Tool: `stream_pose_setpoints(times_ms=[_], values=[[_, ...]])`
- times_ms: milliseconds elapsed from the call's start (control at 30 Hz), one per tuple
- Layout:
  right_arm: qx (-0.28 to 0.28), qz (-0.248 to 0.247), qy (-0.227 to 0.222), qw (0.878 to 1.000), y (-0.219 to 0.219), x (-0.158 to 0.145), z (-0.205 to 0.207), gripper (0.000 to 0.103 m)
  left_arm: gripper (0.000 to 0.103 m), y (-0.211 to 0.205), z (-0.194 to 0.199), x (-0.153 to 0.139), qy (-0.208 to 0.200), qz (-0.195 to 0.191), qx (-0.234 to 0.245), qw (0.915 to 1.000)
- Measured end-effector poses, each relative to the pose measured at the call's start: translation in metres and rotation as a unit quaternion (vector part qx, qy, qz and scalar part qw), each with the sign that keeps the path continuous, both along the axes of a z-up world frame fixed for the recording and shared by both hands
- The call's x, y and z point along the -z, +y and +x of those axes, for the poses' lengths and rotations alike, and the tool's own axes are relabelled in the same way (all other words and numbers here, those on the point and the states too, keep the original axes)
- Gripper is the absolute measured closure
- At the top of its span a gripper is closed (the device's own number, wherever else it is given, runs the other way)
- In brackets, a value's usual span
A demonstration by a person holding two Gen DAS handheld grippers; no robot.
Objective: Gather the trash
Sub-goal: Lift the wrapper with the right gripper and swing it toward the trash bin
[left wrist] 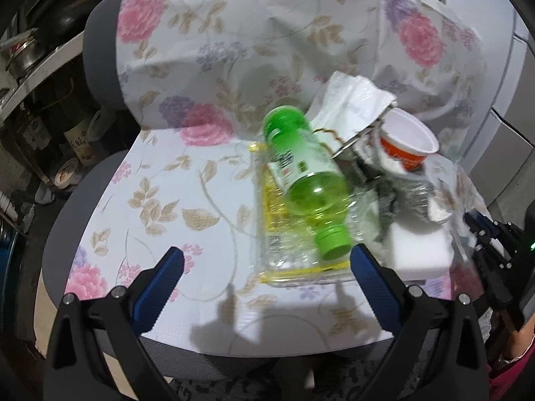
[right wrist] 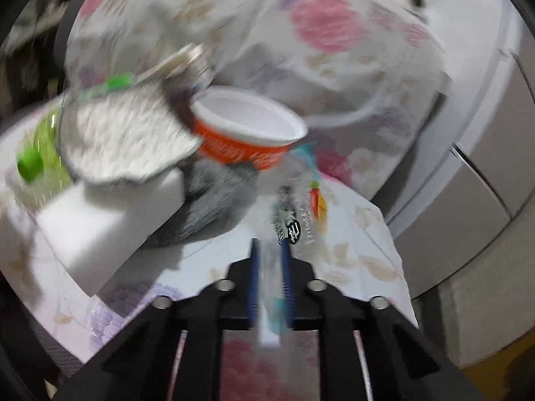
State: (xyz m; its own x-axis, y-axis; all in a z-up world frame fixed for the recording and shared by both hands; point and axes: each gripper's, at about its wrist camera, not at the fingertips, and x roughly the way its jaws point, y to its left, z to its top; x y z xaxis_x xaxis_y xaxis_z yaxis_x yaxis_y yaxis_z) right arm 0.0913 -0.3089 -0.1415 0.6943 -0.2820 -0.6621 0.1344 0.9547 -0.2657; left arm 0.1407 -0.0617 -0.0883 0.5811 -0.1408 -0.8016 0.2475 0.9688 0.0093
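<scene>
The left claw [left wrist: 267, 264] is wide open and holds nothing; the green bottle [left wrist: 306, 180] lies just ahead of its tips on the flowery cloth [left wrist: 167, 183]. The right claw [right wrist: 270, 267] is squeezed tight on a crinkly wrapper [right wrist: 294, 214], near the orange cup [right wrist: 247, 130].

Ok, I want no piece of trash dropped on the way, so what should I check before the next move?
1. Right gripper shut on the clear printed plastic wrapper: ok.
2. Wrapper lifted free of the pile: cannot tell, the picture is blurred.
3. Left gripper open, holding nothing: ok.
4. Green plastic bottle lies ahead of the left gripper, cap toward it: ok.
5. Orange paper cup steady on the pile: cannot tell.
6. Trash bin in view: not ok.
</scene>
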Motion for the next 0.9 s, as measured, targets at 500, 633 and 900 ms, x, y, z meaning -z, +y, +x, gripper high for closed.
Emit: stream_pose_setpoints(times_ms=[500,633,900], values=[[0.012,0.103,-0.057,0.993,-0.048,-0.042,-0.039,0.102,0.042,-0.101,0.009,-0.023,0.011,-0.094,0.075,0.9927],[0.012,0.099,-0.056,0.993,-0.05,-0.043,-0.042,0.102,0.054,-0.115,0.018,-0.001,0.026,-0.079,0.067,0.9943],[0.018,0.108,-0.065,0.992,-0.052,-0.043,-0.047,0.102,0.094,-0.104,0.023,0.0,0.002,-0.075,0.077,0.9942]])
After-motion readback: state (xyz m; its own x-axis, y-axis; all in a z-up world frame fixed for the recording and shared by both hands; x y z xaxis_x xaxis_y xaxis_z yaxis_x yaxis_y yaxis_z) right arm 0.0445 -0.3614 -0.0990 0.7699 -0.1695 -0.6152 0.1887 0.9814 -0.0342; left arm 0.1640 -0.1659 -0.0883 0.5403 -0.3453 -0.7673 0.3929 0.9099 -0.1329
